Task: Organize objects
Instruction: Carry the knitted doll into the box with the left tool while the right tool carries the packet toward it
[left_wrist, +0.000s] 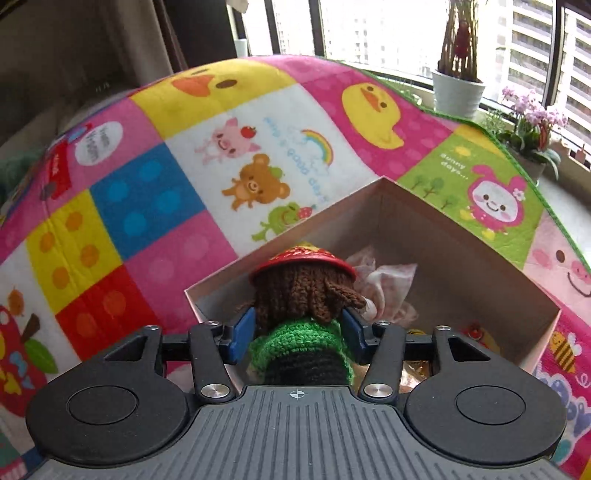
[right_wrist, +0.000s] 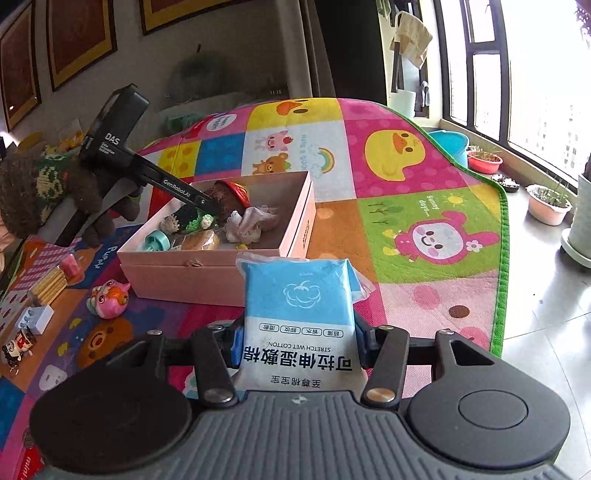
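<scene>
My left gripper (left_wrist: 298, 328) is shut on a crocheted doll (left_wrist: 301, 295) with brown hair, a red hat and a green collar. It holds the doll inside the open pink box (left_wrist: 461, 229). From the right wrist view the left gripper (right_wrist: 212, 205) reaches into the box (right_wrist: 221, 269) from the left, with the doll (right_wrist: 231, 195) among other items. My right gripper (right_wrist: 299, 341) is shut on a blue and white pack of wet cotton pads (right_wrist: 299, 314), held just in front of the box's near wall.
A colourful cartoon play mat (right_wrist: 406, 206) covers the floor. The box holds crumpled pink plastic (left_wrist: 384, 277) and small toys. Left of the box lie a pink cat figure (right_wrist: 109, 299), yellow sticks (right_wrist: 50, 284), a white block (right_wrist: 37, 319). Plant pots (right_wrist: 548, 203) stand by the window.
</scene>
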